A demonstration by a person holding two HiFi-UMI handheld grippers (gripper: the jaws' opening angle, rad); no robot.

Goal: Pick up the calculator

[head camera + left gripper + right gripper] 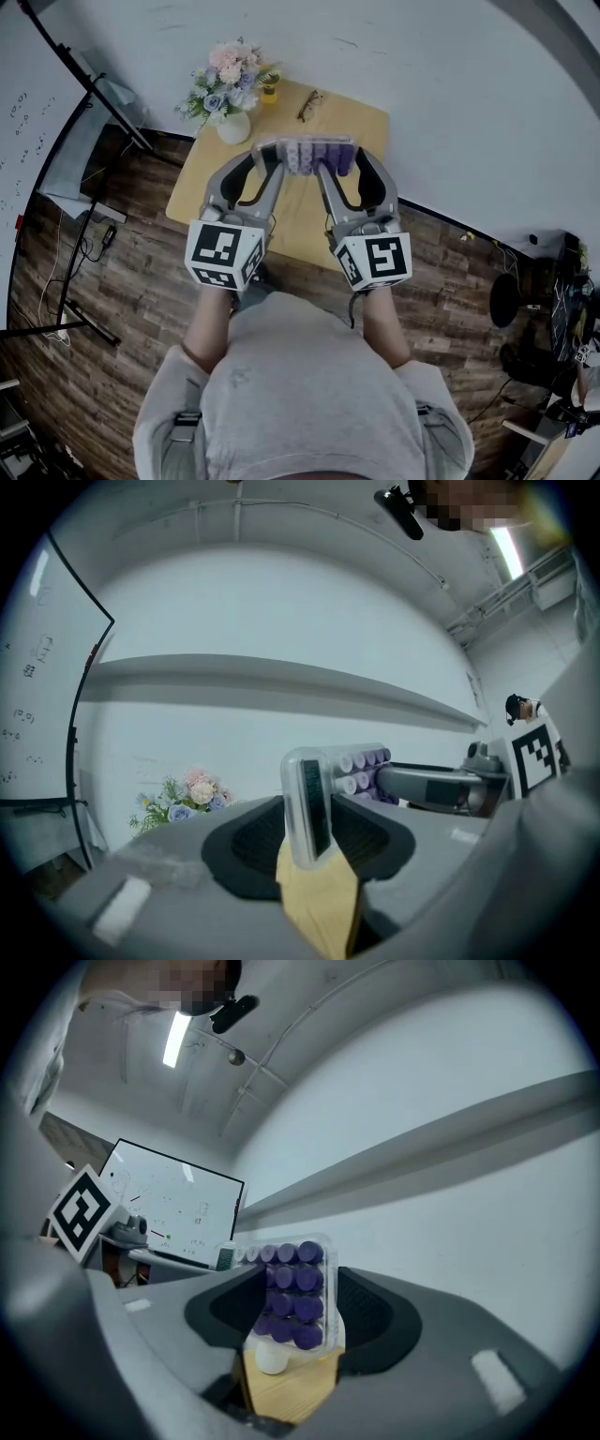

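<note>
Calculator (pixel 307 153) held above the wooden table (pixel 361 127), bridging both grippers: left gripper (pixel 270 161) is clamped on its display end and right gripper (pixel 339 161) on its purple-key end, each with jaws narrowed onto it.

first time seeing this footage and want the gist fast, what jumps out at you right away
A clear calculator with purple keys is held up over the yellow table, clamped at one end by the left gripper and at the other by the right gripper. Behind it, at the table's far left corner, a bouquet of pastel flowers stands in a white vase, with glasses lying to its right.
</note>
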